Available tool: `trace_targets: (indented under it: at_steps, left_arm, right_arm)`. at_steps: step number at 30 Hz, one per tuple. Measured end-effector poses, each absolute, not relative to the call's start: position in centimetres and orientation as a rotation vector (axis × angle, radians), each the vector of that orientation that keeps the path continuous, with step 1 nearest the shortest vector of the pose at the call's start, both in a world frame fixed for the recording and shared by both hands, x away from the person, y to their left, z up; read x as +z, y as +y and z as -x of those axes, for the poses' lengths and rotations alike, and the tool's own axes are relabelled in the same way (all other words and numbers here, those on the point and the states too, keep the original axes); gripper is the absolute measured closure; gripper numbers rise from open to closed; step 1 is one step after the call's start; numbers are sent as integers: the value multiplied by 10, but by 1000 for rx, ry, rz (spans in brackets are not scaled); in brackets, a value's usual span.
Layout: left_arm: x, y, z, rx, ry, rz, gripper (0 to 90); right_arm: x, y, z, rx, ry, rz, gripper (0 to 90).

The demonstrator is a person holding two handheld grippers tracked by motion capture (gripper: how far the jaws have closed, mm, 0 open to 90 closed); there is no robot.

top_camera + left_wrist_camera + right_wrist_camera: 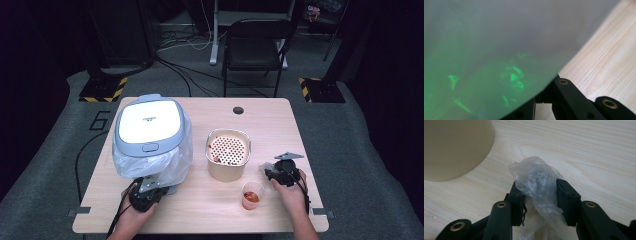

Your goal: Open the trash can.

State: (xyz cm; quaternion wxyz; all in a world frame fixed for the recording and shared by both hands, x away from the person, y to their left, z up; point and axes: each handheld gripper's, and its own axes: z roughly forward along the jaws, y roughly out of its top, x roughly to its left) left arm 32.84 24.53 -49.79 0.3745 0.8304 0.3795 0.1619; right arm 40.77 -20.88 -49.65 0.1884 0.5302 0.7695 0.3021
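On the right side of the table [200,205], the right gripper [278,171] has its jaws partly closed on a crumpled wad of clear plastic [537,185], pinched between both pads and sitting just off the wood, near the beige basket [228,155] and the small cup [252,195] of reddish stuff. Wad bulges above the jaws and trails down between them, so its long axis runs roughly along the jaws, loose end pointing away from the hand.

Left gripper [147,192] is at the front foot of the cooker [150,125], which wears a clear bag [175,160]. Left gripper view is blocked by bag film [499,50], so I cannot tell how far those jaws are open or if they hold anything.

Judgement: the step looks like handling the plastic. Keep the squeeze steady, lift straight up before moving, and stay clear of the cup, since it could tip.
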Motion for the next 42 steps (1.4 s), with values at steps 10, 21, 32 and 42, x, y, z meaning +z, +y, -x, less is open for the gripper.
trace_targets:
  at_steps: [10,21,32,42]
  left_arm:
    - [-501,242,-327,467,923,-2187,900]
    - [-510,243,-331,407,976,-2172,900]
    - [-505,240,-333,429,928,-2270,900]
    - [-507,244,-333,417,924,-2250,900]
  right_arm:
    - [-497,-208,-407,847,2164,-1497,608]
    - [-497,-209,-406,855,2165,-1498,608]
    - [-489,-208,-406,867,2175,-1468,608]
    - [-446,-207,-403,882,2203,-1409,609]
